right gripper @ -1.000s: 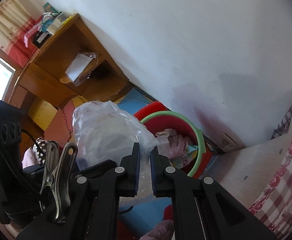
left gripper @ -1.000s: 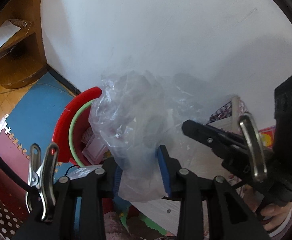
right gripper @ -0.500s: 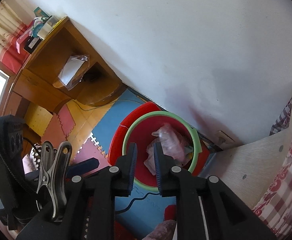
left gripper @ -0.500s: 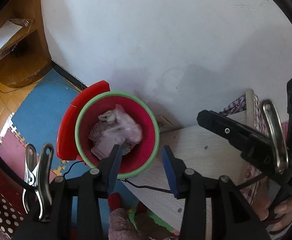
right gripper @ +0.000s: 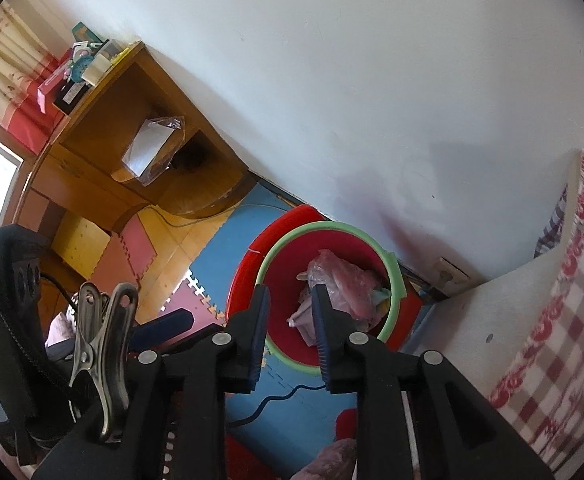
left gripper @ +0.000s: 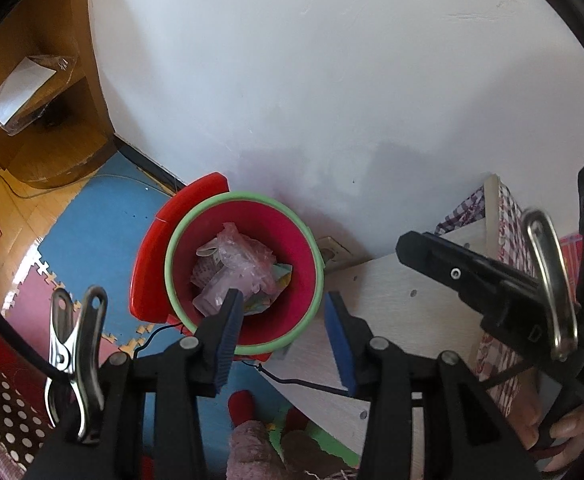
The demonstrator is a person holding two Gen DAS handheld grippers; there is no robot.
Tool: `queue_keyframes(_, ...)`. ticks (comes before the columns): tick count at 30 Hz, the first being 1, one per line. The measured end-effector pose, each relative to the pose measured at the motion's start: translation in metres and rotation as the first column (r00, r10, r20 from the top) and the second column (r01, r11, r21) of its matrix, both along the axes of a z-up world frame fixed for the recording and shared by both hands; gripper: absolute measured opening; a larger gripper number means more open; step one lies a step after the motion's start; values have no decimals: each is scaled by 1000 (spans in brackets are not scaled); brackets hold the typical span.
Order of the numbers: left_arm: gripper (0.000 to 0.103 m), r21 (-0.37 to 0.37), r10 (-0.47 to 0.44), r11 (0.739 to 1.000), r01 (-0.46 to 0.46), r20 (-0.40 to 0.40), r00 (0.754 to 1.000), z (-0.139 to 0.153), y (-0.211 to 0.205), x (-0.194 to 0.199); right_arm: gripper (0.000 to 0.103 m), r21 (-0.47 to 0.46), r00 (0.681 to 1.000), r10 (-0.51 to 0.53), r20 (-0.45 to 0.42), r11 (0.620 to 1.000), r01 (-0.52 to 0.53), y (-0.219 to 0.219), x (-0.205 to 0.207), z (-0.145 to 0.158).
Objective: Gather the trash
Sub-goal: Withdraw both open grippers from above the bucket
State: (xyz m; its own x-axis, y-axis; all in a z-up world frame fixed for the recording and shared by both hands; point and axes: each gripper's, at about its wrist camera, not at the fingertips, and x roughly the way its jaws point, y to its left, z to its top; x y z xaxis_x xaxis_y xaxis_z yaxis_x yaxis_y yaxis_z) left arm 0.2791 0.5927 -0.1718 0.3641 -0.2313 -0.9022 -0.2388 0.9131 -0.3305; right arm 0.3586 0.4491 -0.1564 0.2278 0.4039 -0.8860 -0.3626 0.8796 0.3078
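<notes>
The crumpled clear plastic bag (left gripper: 244,256) is seen lying inside the red bin (left gripper: 299,252), on top of other trash (left gripper: 282,276). The bin has a green rim (left gripper: 172,248) and is placed on the floor, close to the white wall (left gripper: 331,80). A red lid (left gripper: 148,280) is seen just beside it, tucked behind its left side. A black cable (left gripper: 292,380) is laid on the blue floor mat (left gripper: 100,216) in front of the bin.

The left tongs (left gripper: 282,340) are held above the bin, with the blue pads (left gripper: 337,336) spread apart and nothing gripped between them. The right tongs (right gripper: 290,334) are held above the bin too; their jaws are being opened, and nothing is gripped there either. The bag is seen far below, through the gap.

To the right, a pale wooden panel (left gripper: 391,320) and a red checked cloth (right gripper: 563,340) are seen. To the left, a wooden shelf (right gripper: 104,152) is placed against the wall, with a wrapped packet (right gripper: 152,148) inside it
</notes>
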Motion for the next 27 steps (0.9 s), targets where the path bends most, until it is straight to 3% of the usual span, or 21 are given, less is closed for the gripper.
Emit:
queue_keyframes(12,43,1,26,1000,-26,47,999,35,-6,-30,23,36,998,-26,54,999,24,-10,-40,37)
queue_keyframes(27,43,67,79,994,-87,113,990,79,-26,-89,24,103,998,-3,67,995,-4,-31,-100,69)
